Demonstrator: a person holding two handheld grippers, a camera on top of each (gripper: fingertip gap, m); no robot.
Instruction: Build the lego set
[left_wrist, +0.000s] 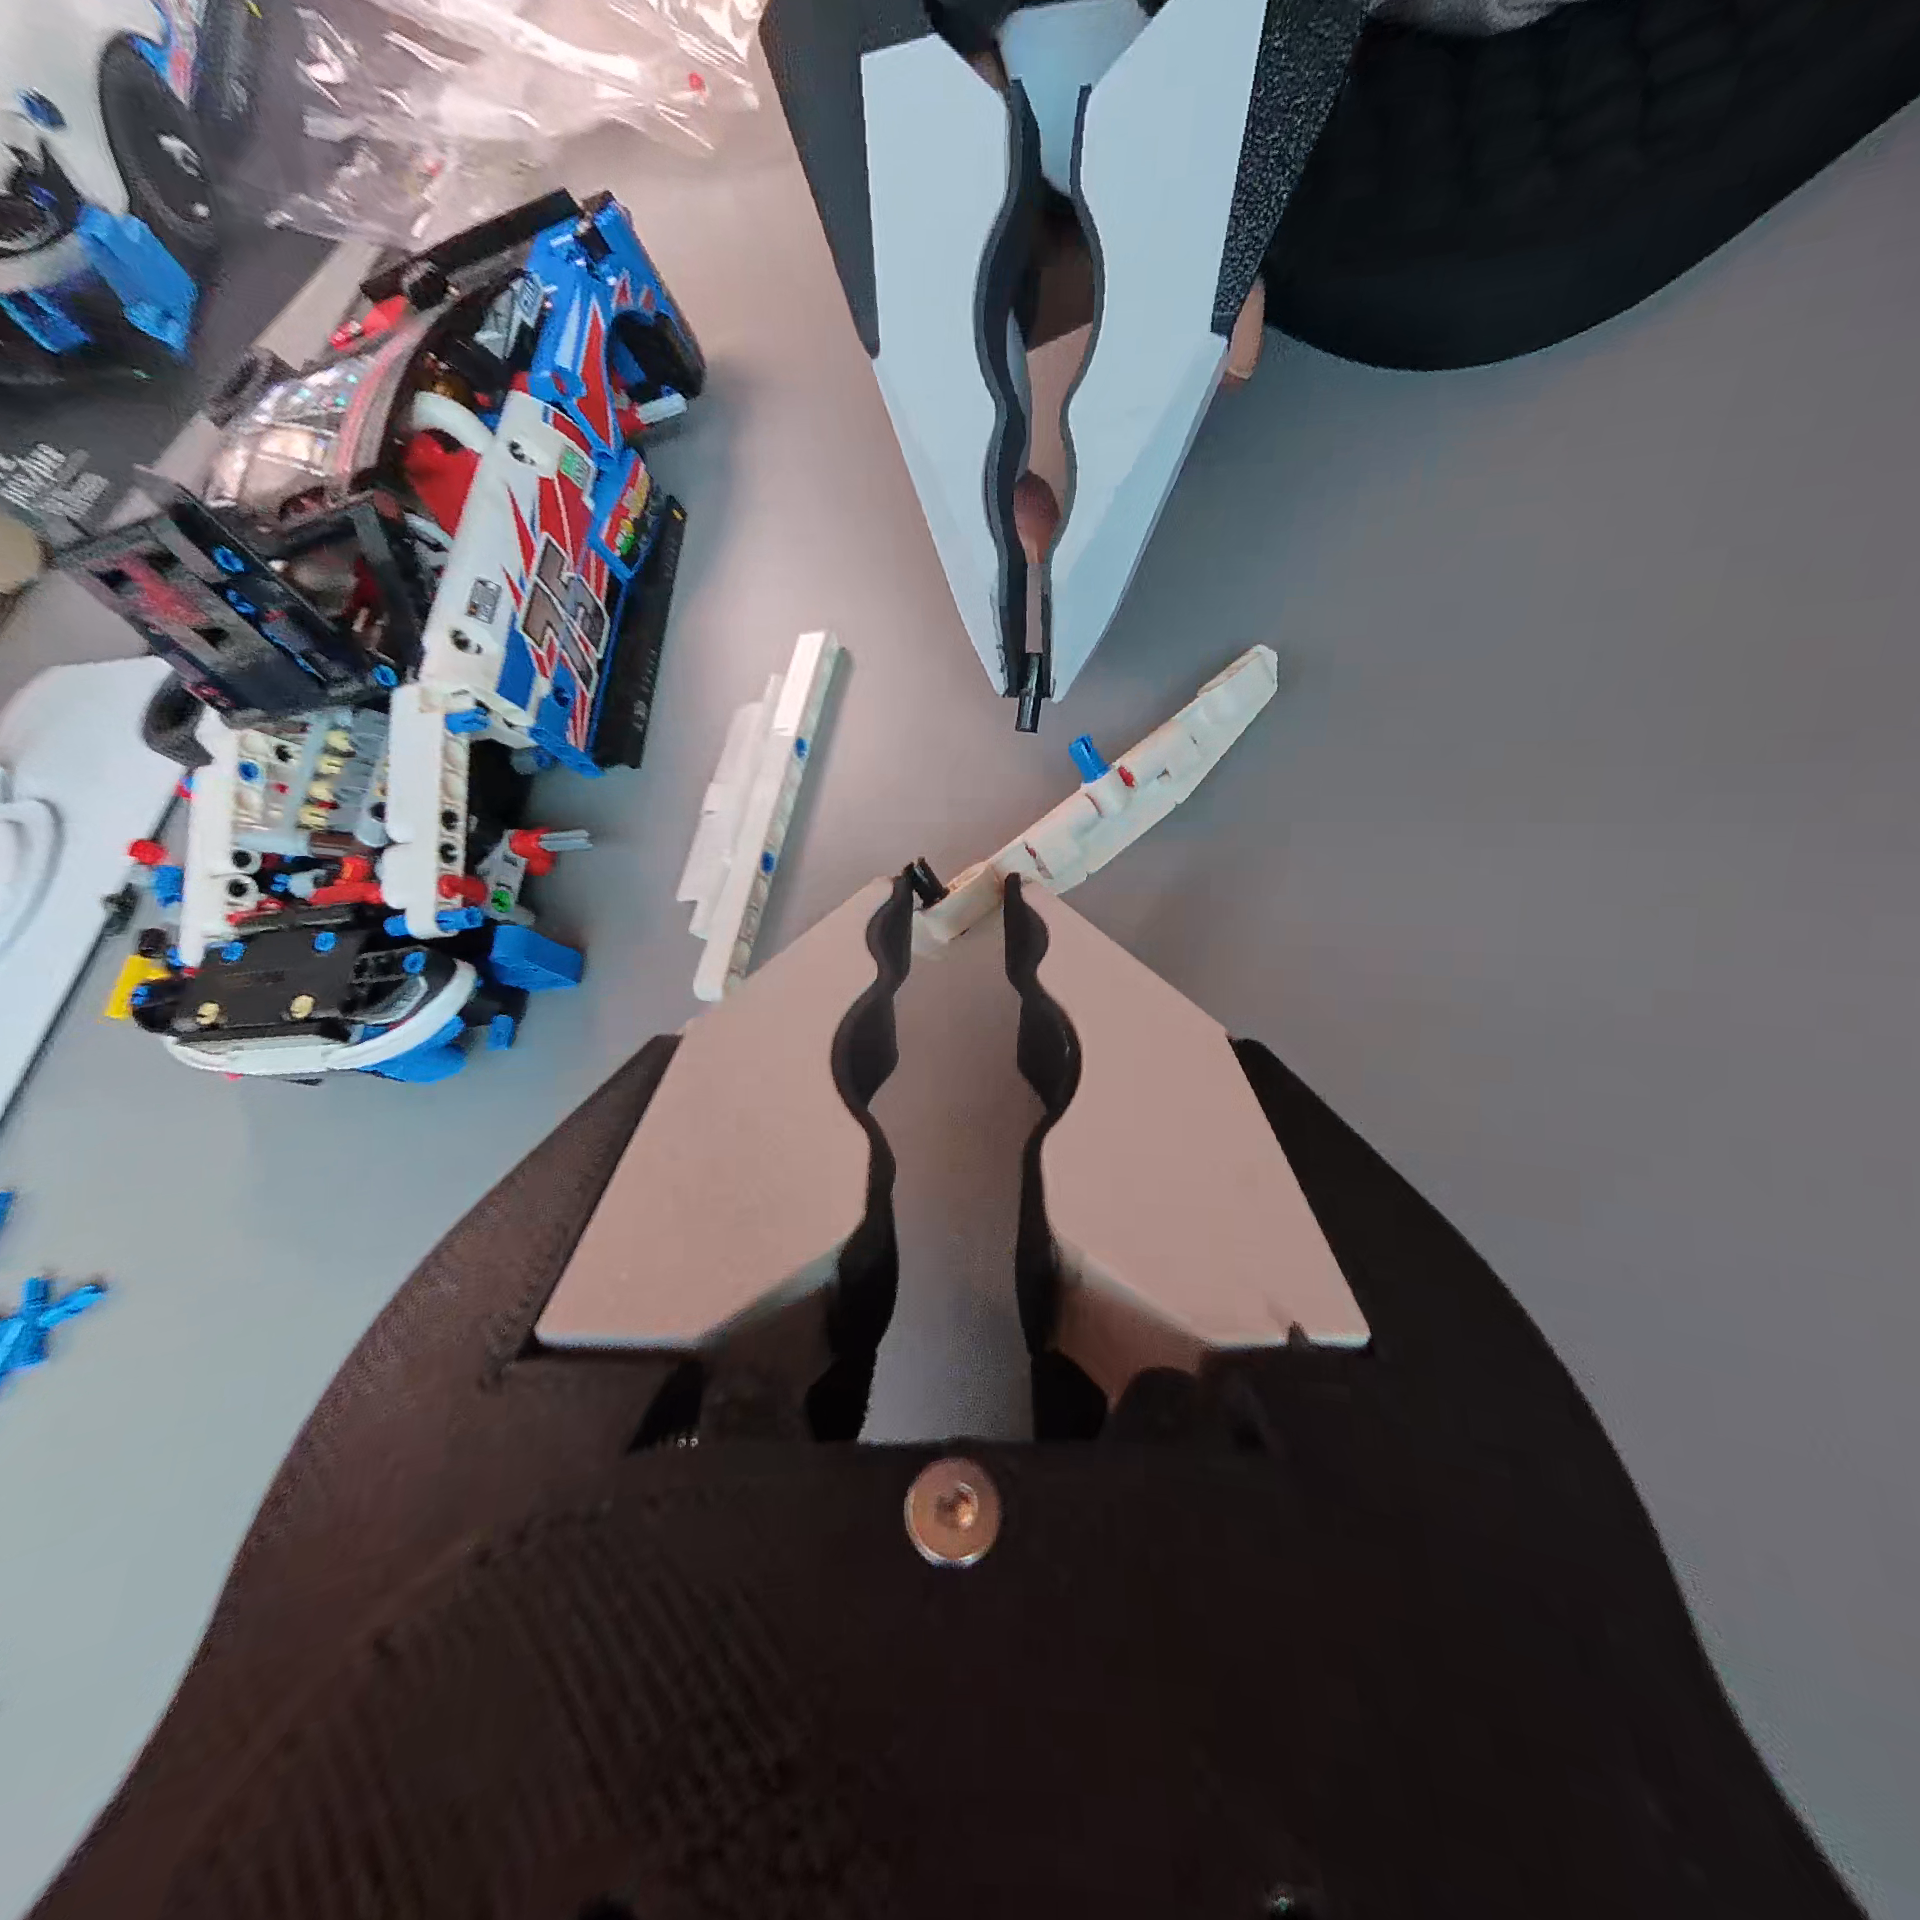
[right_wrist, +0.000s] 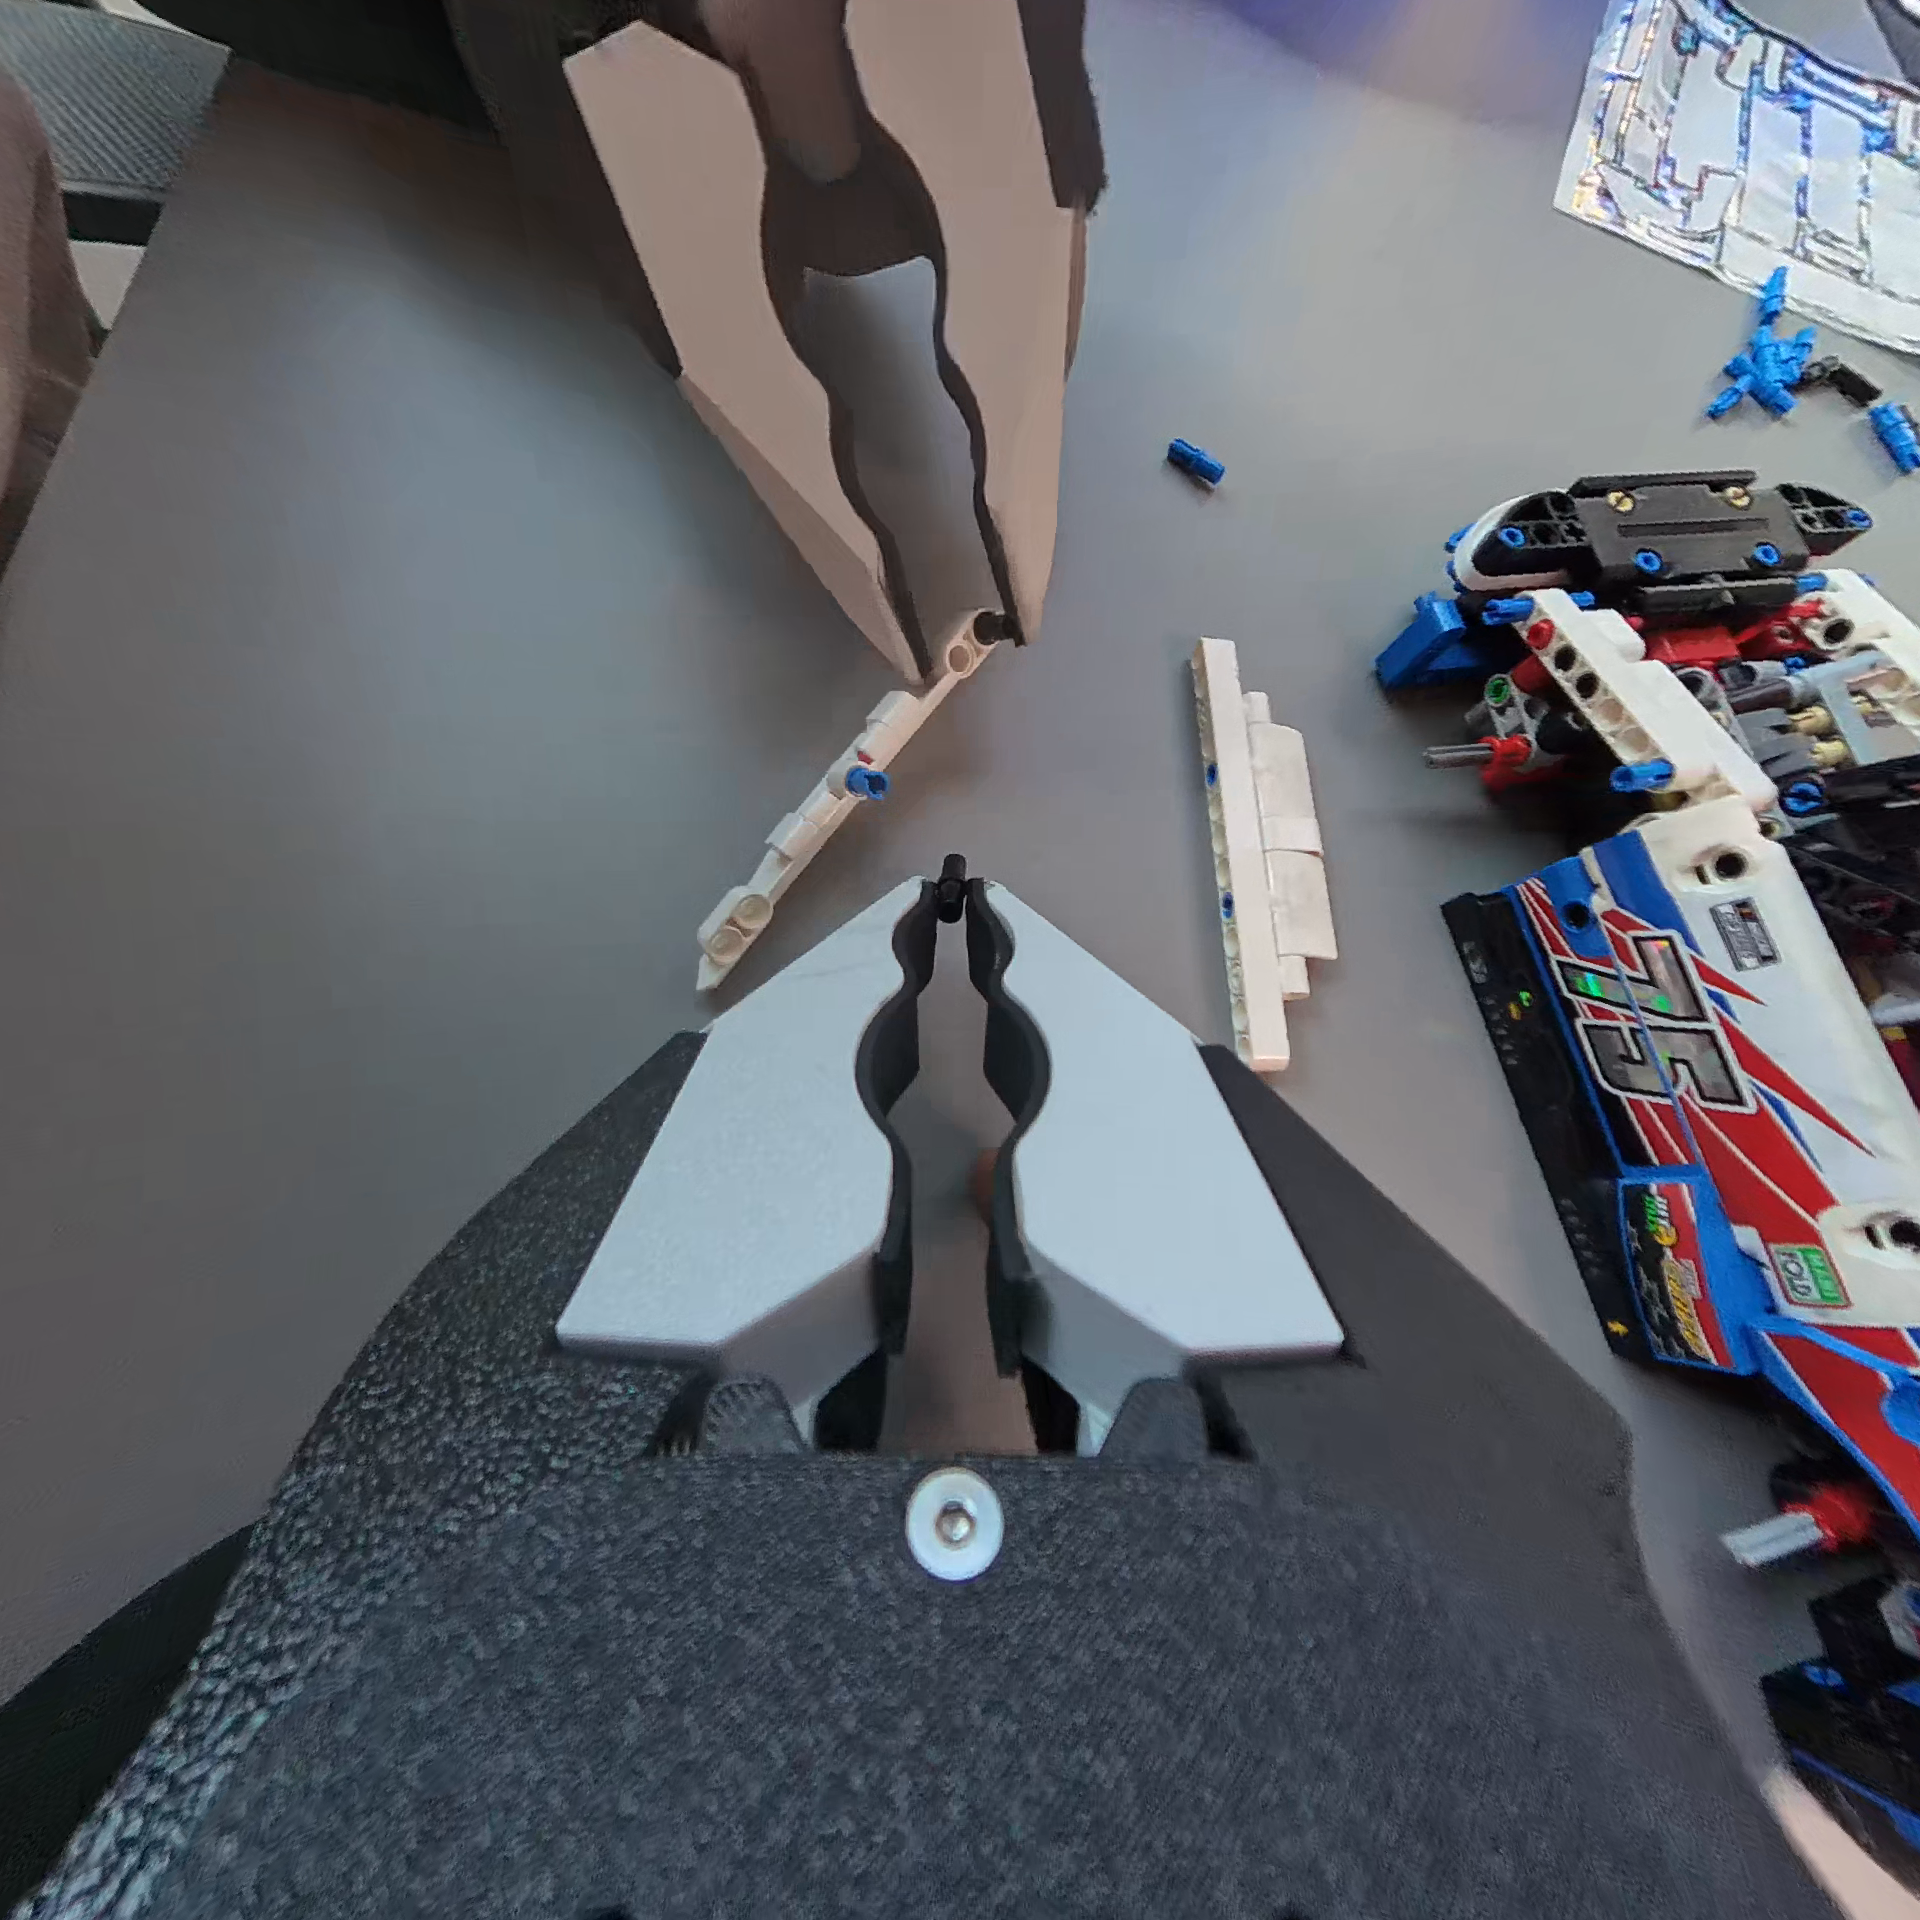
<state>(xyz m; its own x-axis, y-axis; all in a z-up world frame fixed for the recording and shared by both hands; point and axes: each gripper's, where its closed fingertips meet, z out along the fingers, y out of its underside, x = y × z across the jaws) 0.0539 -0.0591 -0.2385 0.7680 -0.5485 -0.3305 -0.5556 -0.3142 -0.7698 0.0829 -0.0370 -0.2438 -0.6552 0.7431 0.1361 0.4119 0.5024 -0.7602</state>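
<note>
My left gripper (left_wrist: 951, 894) is shut on one end of a long white beam assembly (left_wrist: 1122, 800) with blue pins in it and a black pin (left_wrist: 923, 881) at the held end. The beam slants away over the grey table. My right gripper (right_wrist: 951, 896) is shut on a small black pin (right_wrist: 951, 881) that sticks out past its tips. It hovers close to the beam (right_wrist: 821, 821), beside its free end, without touching it. The left gripper (right_wrist: 966, 644) shows at the top of the right wrist view, the right gripper (left_wrist: 1029, 675) at the top of the left wrist view.
A second white beam assembly (right_wrist: 1262, 862) lies flat between the grippers and the part-built blue, white and red race car (right_wrist: 1714, 935). Loose blue pins (right_wrist: 1195, 462) and a sticker sheet (right_wrist: 1766, 156) lie farther off. Plastic bags (left_wrist: 499, 94) and the set's box (left_wrist: 104, 208) are behind the car (left_wrist: 436, 665). There is about 5 cm between the tips of the two grippers.
</note>
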